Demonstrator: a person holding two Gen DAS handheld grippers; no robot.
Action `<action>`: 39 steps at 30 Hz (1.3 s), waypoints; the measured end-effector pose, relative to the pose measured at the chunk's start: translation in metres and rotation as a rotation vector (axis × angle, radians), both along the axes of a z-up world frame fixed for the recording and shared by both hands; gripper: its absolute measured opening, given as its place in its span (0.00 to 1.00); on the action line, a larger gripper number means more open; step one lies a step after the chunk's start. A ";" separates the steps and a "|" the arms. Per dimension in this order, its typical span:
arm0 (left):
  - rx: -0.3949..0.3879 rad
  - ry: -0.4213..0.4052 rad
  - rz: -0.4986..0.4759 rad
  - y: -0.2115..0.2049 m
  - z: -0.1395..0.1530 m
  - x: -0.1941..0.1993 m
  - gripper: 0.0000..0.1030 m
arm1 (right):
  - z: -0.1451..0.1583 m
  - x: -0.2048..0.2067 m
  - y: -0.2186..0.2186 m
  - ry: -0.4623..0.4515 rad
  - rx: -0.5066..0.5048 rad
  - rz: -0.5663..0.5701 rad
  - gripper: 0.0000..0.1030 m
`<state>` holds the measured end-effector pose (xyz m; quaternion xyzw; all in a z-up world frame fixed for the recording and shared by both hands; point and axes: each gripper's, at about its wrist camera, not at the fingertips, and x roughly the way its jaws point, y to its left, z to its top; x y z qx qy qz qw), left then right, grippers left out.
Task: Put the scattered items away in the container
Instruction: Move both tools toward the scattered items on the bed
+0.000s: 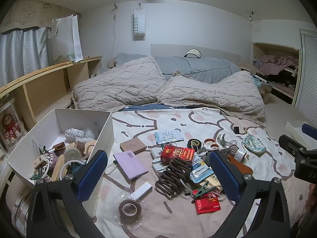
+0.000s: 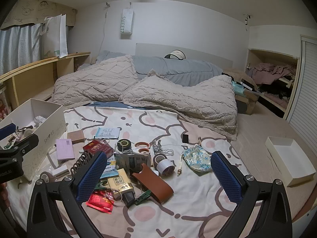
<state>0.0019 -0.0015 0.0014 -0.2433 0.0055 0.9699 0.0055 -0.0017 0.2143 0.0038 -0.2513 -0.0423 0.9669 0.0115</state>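
A white shoe box [image 1: 105, 138] [image 2: 50, 128] stands at the left of the bed and holds several small items. Loose things lie scattered on the cartoon bedsheet: a red cigarette pack [image 1: 177, 153], a brown coiled cord [image 1: 174, 176], a lilac card [image 1: 130, 164], a roll of brown tape [image 1: 129, 208], a brown leather sleeve [image 2: 152, 182], a floral pouch [image 2: 196, 158], scissors [image 2: 141, 147]. My left gripper [image 1: 158, 176] hovers open above the cord and pack. My right gripper [image 2: 158, 176] hovers open above the leather sleeve. Neither holds anything.
The box lid [image 2: 287, 158] lies at the right edge of the bed. Two fuzzy beige pillows [image 1: 168, 87] and a grey duvet [image 1: 198, 65] fill the far half. A wooden shelf [image 1: 39, 83] runs along the left wall.
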 end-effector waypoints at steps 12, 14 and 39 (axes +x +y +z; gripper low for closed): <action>-0.001 -0.001 0.000 0.000 0.000 0.000 1.00 | 0.000 0.000 -0.001 -0.001 -0.001 0.000 1.00; -0.001 -0.001 0.001 0.001 0.000 0.000 1.00 | -0.001 0.000 -0.001 -0.001 0.001 -0.001 1.00; -0.003 -0.001 0.001 0.000 0.000 0.000 1.00 | -0.001 0.000 -0.001 -0.003 -0.003 0.001 1.00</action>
